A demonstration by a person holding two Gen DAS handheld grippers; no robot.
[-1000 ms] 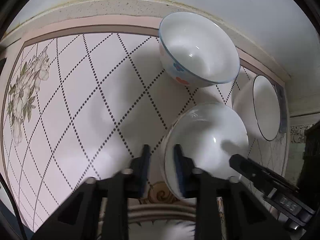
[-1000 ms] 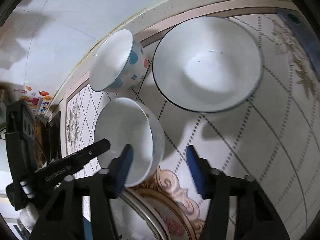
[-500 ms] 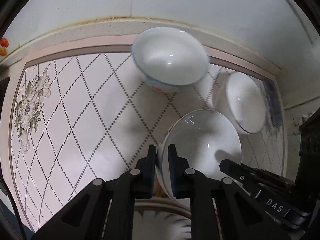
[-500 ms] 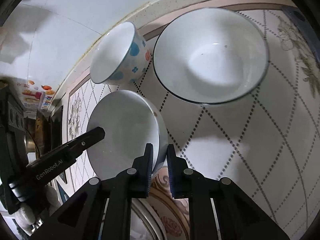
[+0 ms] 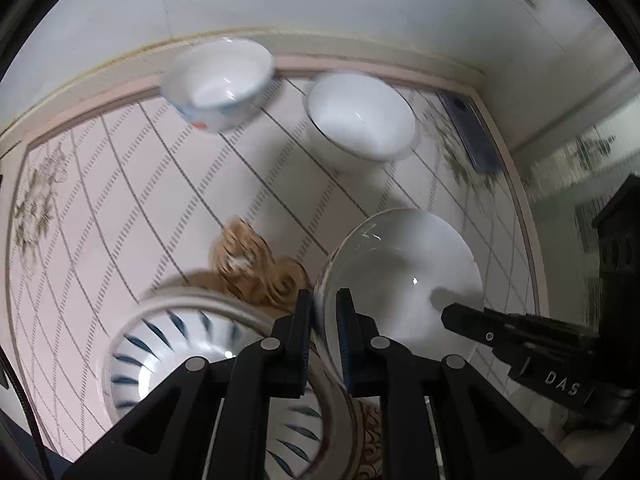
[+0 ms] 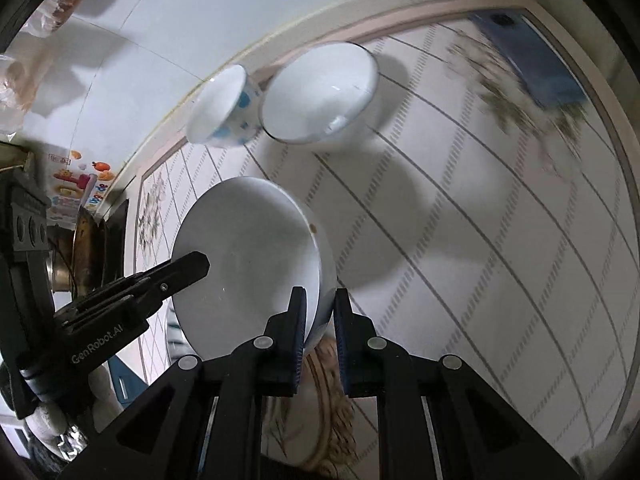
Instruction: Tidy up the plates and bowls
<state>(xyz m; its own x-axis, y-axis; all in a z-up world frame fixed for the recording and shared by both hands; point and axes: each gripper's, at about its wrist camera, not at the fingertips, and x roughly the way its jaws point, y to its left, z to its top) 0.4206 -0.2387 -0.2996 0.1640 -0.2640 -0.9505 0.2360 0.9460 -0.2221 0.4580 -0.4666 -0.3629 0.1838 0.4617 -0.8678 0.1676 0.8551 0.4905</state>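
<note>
The desk (image 5: pixel 120 200) carries a pale pink covering with a dotted diamond lattice, grey-green flower sprays near its edges and a gold scroll ornament (image 5: pixel 256 268) toward the middle. A beige border runs along its far edge, where it meets a plain white wall (image 5: pixel 320 4). At far left in the right wrist view, colourful stickers (image 6: pixel 78 188) mark a surface.

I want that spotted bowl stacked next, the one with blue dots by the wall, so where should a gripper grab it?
Pinch the rim of the white bowl with blue and red spots on its table-facing side, one finger inside, one outside. It stands upright and open. The wall and the plain white bowl crowd its other sides.
</note>
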